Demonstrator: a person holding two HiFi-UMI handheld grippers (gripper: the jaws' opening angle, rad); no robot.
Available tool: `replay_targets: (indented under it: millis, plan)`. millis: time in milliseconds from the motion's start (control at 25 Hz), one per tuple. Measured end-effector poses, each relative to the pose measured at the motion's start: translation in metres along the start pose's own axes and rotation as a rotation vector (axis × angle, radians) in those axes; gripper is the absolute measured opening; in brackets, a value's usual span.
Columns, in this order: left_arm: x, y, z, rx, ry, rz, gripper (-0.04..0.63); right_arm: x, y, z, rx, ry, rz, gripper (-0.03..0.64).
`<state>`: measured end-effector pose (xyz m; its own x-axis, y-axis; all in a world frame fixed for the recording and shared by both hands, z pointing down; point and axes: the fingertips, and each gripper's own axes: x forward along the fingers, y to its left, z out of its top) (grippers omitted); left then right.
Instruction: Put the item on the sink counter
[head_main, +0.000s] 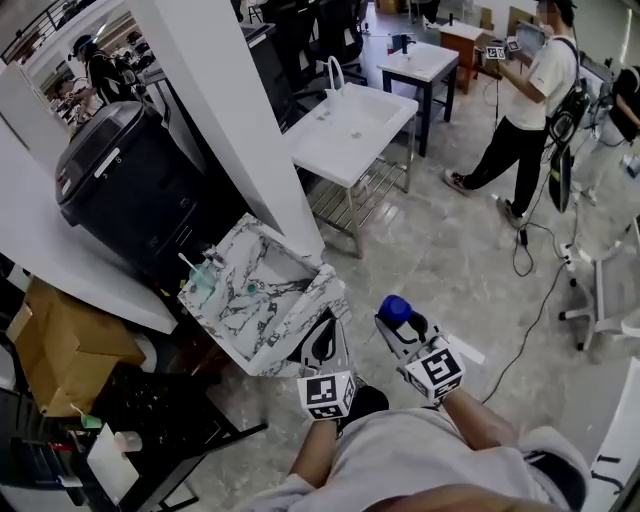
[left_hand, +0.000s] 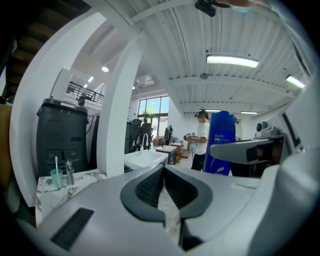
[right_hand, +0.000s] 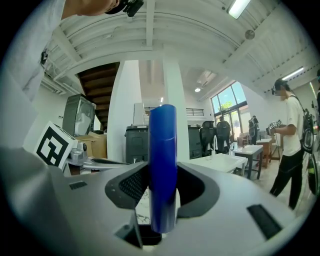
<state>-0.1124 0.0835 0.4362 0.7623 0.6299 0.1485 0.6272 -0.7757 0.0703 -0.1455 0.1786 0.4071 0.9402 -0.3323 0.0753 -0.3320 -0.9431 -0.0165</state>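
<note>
The item is a blue bottle (head_main: 394, 308), upright between the pads of my right gripper (head_main: 402, 328), which is shut on it. In the right gripper view the bottle (right_hand: 163, 165) fills the gap of the right gripper (right_hand: 162, 176). My left gripper (head_main: 330, 325) is just left of it, at the near right corner of the marble sink counter (head_main: 300, 315). The left gripper (left_hand: 164, 167) is shut with nothing in it, and its view shows the bottle (left_hand: 222, 142) to the right. A green cup (head_main: 200, 275) with a toothbrush and a faucet (head_main: 215, 258) stand at the counter's far left.
A white pillar (head_main: 235, 110) rises behind the counter, with a large black bin (head_main: 130, 180) to its left. Farther back stands a white basin on a metal frame (head_main: 350, 125). A person (head_main: 530, 100) stands at the far right, cables (head_main: 530, 300) trail on the floor, and a cardboard box (head_main: 60, 340) sits low at left.
</note>
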Motion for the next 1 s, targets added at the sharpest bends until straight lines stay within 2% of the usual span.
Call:
replay_targets:
  millis: [240, 360, 520, 640, 840, 1000]
  plan:
    - [0.048, 0.052, 0.014, 0.001, -0.005, 0.001, 0.011, 0.066, -0.018, 0.015, -0.005, -0.028, 0.024, 0.158]
    - [0.068, 0.079, 0.018, -0.014, -0.008, 0.048, 0.011, 0.092, -0.030, 0.014, -0.016, -0.010, 0.044, 0.158]
    - [0.089, 0.098, 0.012, -0.036, 0.009, 0.118, 0.011, 0.123, -0.046, 0.014, -0.038, -0.002, 0.114, 0.158]
    - [0.104, 0.104, 0.005, -0.043, 0.023, 0.192, 0.011, 0.145, -0.060, 0.009, -0.046, -0.006, 0.195, 0.158]
    - [0.122, 0.127, 0.019, -0.105, 0.025, 0.394, 0.011, 0.203, -0.074, 0.019, -0.107, 0.036, 0.397, 0.158]
    - [0.129, 0.133, 0.020, -0.147, 0.034, 0.524, 0.011, 0.232, -0.075, 0.015, -0.128, 0.078, 0.562, 0.158]
